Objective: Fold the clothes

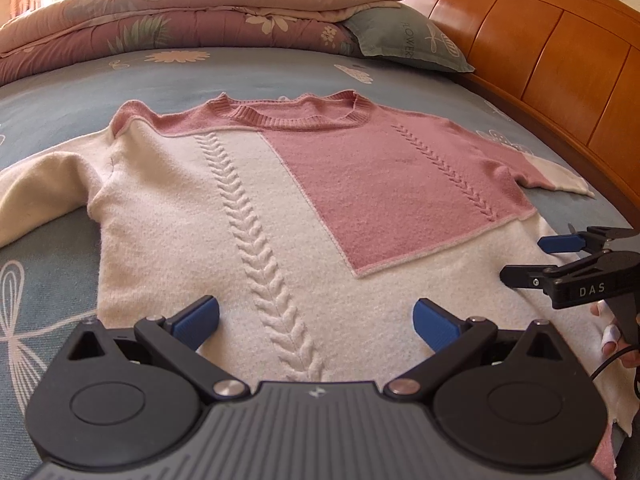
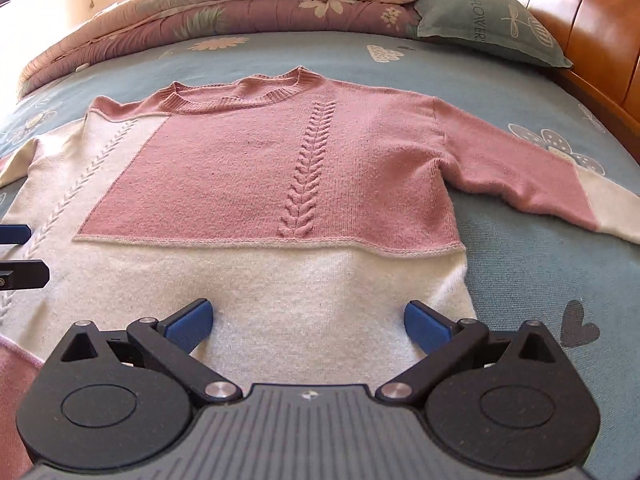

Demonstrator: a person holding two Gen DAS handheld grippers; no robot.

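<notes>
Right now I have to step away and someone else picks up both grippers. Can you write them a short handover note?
Left gripper: open, holding nothing, over the white lower half of the sweater, by the cable braid near the hem.
Right gripper: open, holding nothing, over the white band near the hem on the sweater's right side.
Sweater: spread flat, front up, on the blue bedsheet, collar toward the folded quilt and pillow; both sleeves stretched out sideways.
Done: the garment is laid out and smooth; no fold made.
Left: all folding, probably sleeves in first, then the hem up toward the collar.
</notes>
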